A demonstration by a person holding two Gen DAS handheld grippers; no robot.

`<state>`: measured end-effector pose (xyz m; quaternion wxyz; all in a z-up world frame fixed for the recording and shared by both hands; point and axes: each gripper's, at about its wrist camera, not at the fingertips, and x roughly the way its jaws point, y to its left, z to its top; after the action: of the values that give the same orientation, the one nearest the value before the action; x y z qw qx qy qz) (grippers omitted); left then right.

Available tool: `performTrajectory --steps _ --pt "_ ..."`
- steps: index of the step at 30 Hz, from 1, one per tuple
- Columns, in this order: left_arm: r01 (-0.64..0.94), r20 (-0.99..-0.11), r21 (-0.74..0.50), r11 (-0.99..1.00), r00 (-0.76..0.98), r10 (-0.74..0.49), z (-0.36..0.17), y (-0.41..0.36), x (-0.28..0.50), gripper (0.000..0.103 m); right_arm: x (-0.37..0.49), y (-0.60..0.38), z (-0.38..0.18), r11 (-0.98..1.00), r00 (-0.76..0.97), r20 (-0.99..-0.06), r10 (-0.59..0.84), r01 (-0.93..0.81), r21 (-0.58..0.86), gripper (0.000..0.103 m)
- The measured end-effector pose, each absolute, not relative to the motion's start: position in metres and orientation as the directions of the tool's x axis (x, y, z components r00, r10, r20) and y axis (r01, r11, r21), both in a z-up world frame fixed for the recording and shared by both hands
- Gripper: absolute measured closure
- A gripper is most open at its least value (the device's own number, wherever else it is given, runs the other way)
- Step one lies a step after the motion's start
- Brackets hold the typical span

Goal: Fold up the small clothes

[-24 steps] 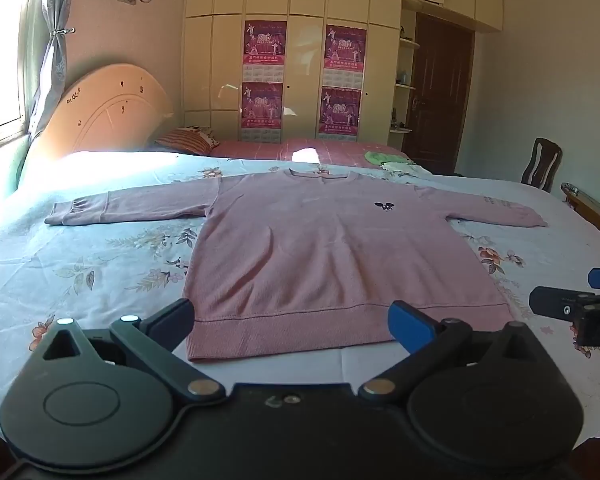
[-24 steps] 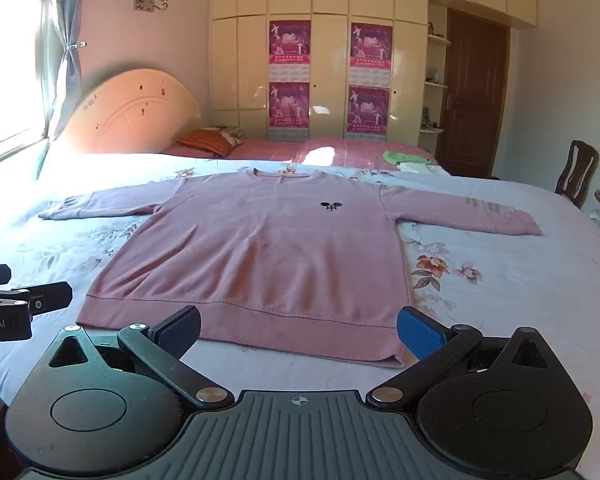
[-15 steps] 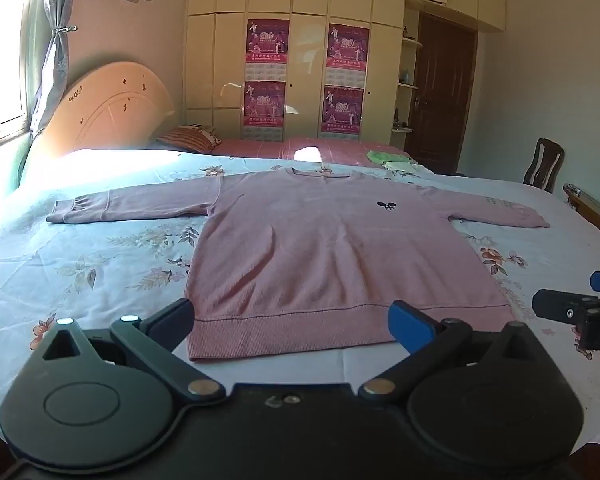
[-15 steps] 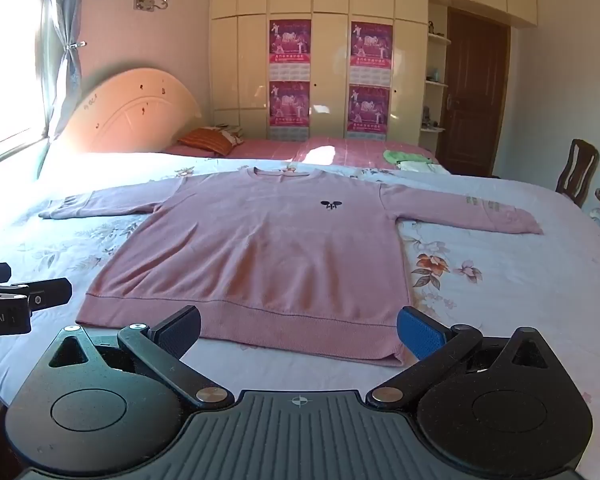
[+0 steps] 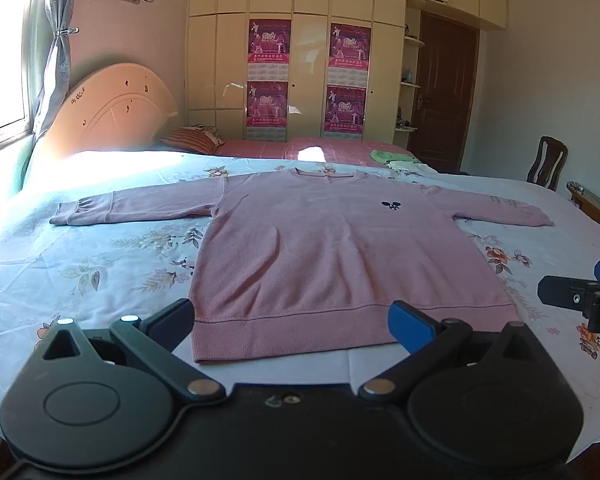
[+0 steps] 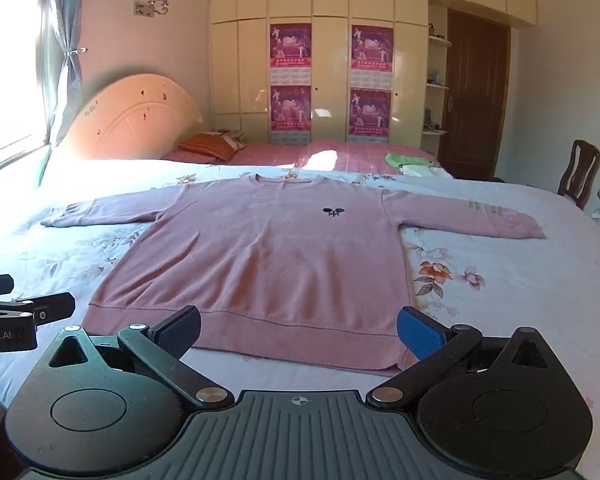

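A pink long-sleeved sweater (image 5: 332,248) (image 6: 268,264) lies flat and face up on the floral bedsheet, both sleeves stretched out sideways and its hem nearest me. My left gripper (image 5: 292,322) hovers open just short of the hem's left part, nothing between its fingers. My right gripper (image 6: 298,330) stands open in front of the hem's right part, also empty. Each gripper shows at the edge of the other's view: the right gripper (image 5: 580,294) and the left gripper (image 6: 16,308).
The bed (image 5: 80,272) is covered by a pale blue flowered sheet. Behind it stands a second bed (image 6: 340,154) with a red cover, a striped pillow and green cloth. A wooden chair (image 6: 580,172) and a door are at the right, a wardrobe at the back.
Both views have shifted only slightly; the sweater lies as before and both grippers stay open.
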<state>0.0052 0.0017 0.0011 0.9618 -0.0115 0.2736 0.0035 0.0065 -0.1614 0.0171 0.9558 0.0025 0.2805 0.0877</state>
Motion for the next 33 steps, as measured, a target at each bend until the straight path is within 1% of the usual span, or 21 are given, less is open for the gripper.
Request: performTrajectory --steps 33 --pt "-0.016 -0.526 -0.017 1.0 0.85 0.004 0.0003 0.0034 0.0009 0.0 0.006 -0.1634 0.0168 0.983 0.824 -0.536 0.185 -0.162 0.09 0.0"
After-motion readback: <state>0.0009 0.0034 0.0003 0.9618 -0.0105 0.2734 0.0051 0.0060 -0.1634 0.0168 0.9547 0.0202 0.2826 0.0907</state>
